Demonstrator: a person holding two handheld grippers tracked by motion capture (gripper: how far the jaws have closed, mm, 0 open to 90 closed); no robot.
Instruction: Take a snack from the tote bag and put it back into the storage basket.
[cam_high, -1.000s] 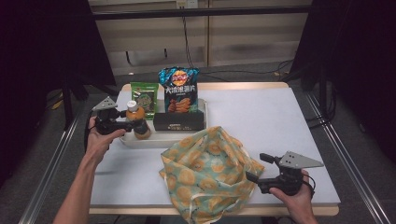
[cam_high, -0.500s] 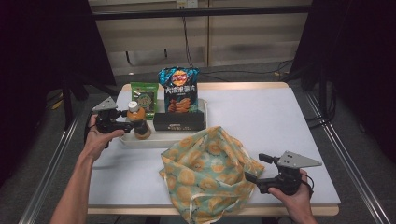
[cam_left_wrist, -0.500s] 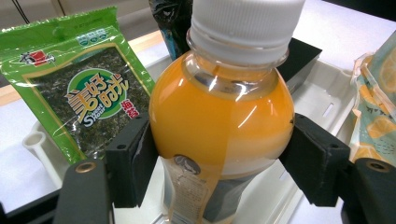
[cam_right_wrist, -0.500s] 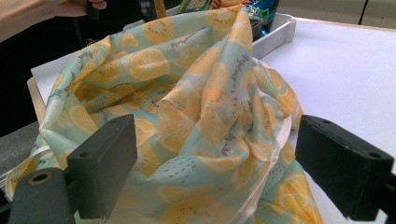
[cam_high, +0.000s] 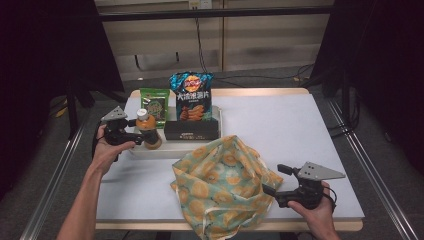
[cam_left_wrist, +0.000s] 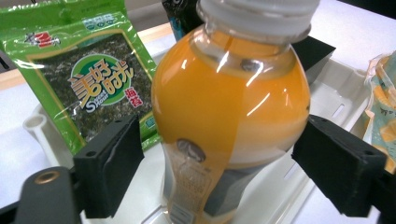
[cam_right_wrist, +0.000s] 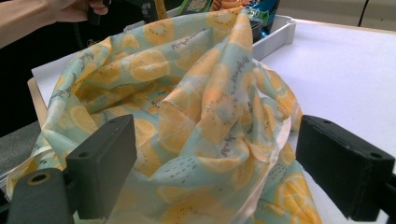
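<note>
A bottle of orange drink (cam_high: 145, 131) with a white cap stands upright at the left end of the white tray (cam_high: 175, 149). My left gripper (cam_high: 142, 137) reaches in from the left with a jaw on either side of the bottle (cam_left_wrist: 229, 102). Its jaws have just been opening, and the black pads (cam_left_wrist: 112, 163) stand slightly off the bottle's sides. An orange-print fabric bag (cam_high: 220, 187) lies crumpled at the table's front. My right gripper (cam_high: 275, 179) rests open at the bag's right edge, with the loose cloth (cam_right_wrist: 205, 116) bulging between and beyond its jaws (cam_right_wrist: 217, 172).
In the tray stand a green seaweed packet (cam_high: 155, 105), a blue bag of crisps (cam_high: 191, 97) and a black box (cam_high: 192, 130) in front of the crisps. The white table (cam_high: 290, 125) stretches bare to the right. Metal rails run along both sides.
The bottle stays in the tray's left end with the left gripper around it. The right gripper and the bag have not moved.
</note>
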